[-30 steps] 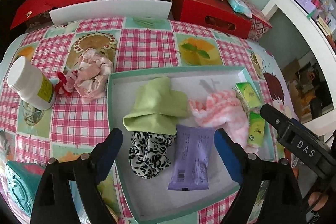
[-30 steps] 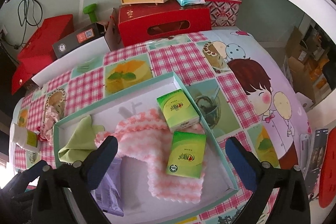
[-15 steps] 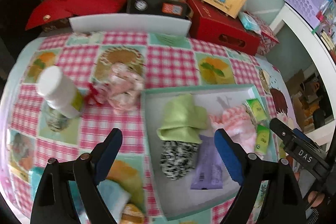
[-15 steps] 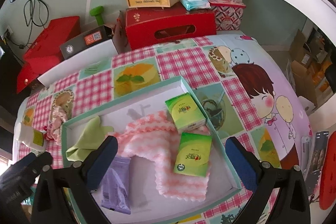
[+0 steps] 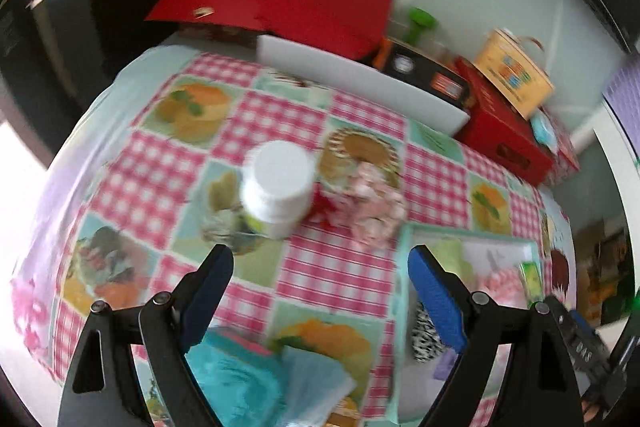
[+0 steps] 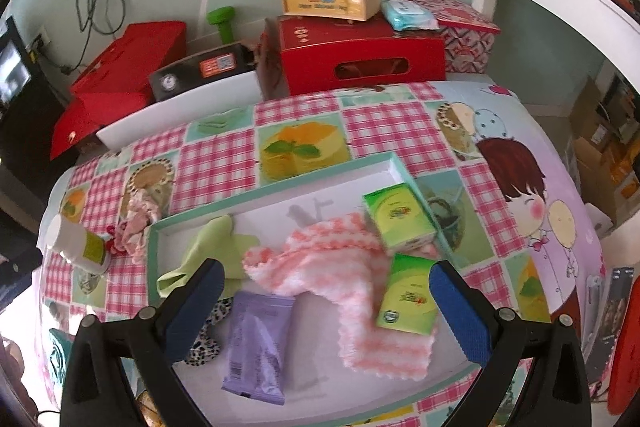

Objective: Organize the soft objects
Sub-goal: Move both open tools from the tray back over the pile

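With both claws empty, I judge the sorting partly done.

While my left gripper (image 5: 320,277) hangs spread wide over the checked tablecloth (image 5: 332,267), holding nothing, just beyond it lie the pink scrunchie (image 5: 374,211) and a white bottle (image 5: 278,187), outside the tray (image 6: 280,187); turquoise cloths (image 5: 240,379) sit under my fingers. My right gripper (image 6: 324,295) gapes empty above the tray, where the green cloth (image 6: 208,251), pink towel (image 6: 344,275), leopard scrunchie (image 6: 204,343), purple packet (image 6: 256,343) and two green tissue packs (image 6: 400,223) already rest.

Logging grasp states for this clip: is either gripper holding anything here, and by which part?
Nothing is held. The left gripper and the right gripper both stand open and empty.
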A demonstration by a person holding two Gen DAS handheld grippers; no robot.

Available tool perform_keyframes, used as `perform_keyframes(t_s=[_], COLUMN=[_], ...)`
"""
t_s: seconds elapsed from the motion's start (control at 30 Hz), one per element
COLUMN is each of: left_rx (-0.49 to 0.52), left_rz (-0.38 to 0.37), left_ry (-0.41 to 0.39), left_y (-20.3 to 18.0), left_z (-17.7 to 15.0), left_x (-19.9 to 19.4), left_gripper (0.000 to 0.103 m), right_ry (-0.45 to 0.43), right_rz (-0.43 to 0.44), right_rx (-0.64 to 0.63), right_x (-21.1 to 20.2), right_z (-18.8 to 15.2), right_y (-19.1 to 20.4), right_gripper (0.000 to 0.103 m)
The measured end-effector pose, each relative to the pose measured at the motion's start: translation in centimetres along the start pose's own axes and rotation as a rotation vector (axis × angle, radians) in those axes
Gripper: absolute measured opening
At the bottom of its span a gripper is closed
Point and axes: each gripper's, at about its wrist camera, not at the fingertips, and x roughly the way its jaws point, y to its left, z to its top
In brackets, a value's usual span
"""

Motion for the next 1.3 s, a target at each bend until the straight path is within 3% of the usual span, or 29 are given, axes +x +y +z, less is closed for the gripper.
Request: perform_keyframes(t_s=[0.2, 0.37, 0.83, 1.3], left_rx=[-0.083, -0.104, -0.08, -0.058], left_rz=[0.044, 0.035, 0.03, 0.017], left_ry=[0.005, 0.03, 0.09, 0.123], left_y=[3.6, 4.4, 2.9, 0.8], left_z=[0.4, 0.3, 0.9, 1.3], left_x=[0.3, 1.1, 4.0, 6.7], left_gripper=[0.089, 0.089, 0.089, 0.089], right_ry=[0.017, 0.039, 0.069, 0.064], right_rz=[0.068, 0.133, 0.198, 0.249], right_rx=[-0.063, -0.149, -0.262, -0.308], right_x=[0.7, 1.7, 3.9, 4.8], right_z=[-0.4, -1.1, -2.4, -2.1], right_y=[3.5, 7.1, 12.1, 14.3], right_gripper=[0.103, 0.103, 0.103, 0.103])
